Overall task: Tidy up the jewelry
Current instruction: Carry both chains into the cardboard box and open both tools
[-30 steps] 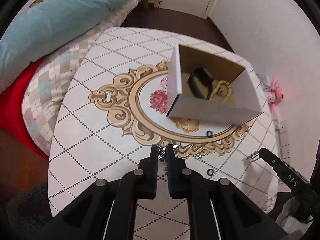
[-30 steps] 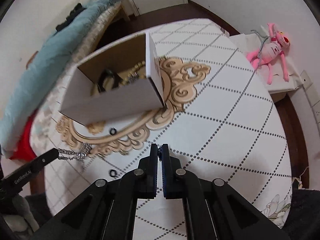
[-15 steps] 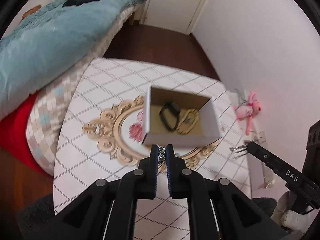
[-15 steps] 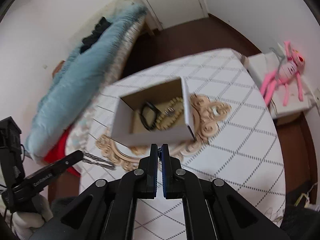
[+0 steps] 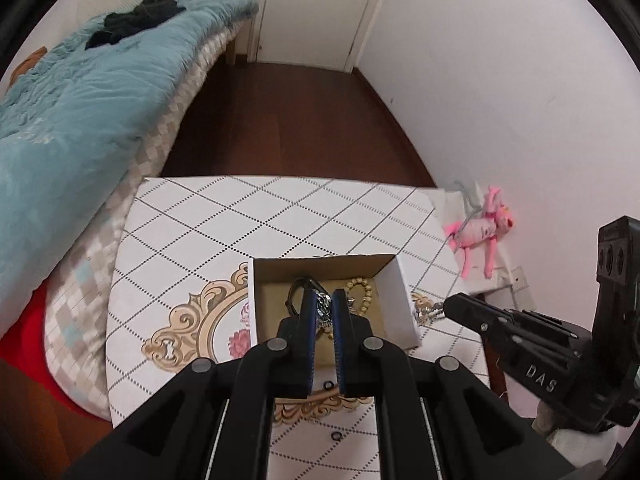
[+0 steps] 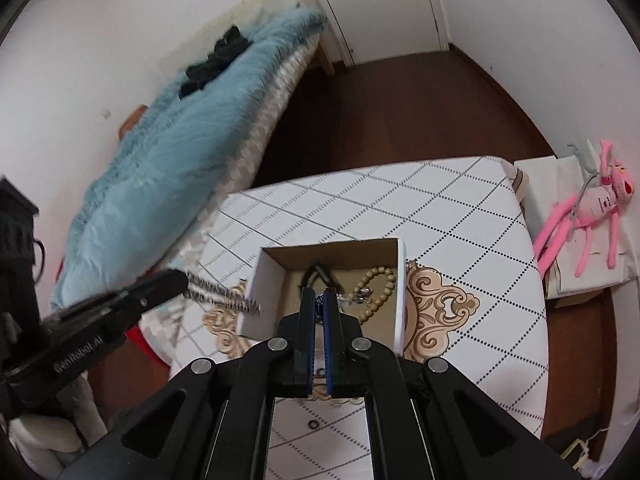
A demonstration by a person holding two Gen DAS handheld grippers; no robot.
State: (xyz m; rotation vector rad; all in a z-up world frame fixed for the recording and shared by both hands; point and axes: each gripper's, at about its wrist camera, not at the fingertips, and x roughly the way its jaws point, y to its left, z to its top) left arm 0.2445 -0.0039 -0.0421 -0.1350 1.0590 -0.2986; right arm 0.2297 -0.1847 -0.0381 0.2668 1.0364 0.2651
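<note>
the bench (image 5: 248, 232), covered in a diamond-grid cloth with a gold scroll emblem, stands just beside the bed (image 5: 80, 92) and carries an open cardboard box (image 6: 256, 280) holding a black band (image 6: 320, 273) and a beaded bracelet (image 6: 380, 280). the left gripper (image 5: 323, 300) and right gripper (image 6: 319, 296) both hang above the box, each with jaws pressed together on one end of a silver chain (image 6: 224, 294) suspended in the air over the box. small black rings (image 5: 336, 436) lie on the bench nearer the cameras than the box.
</note>
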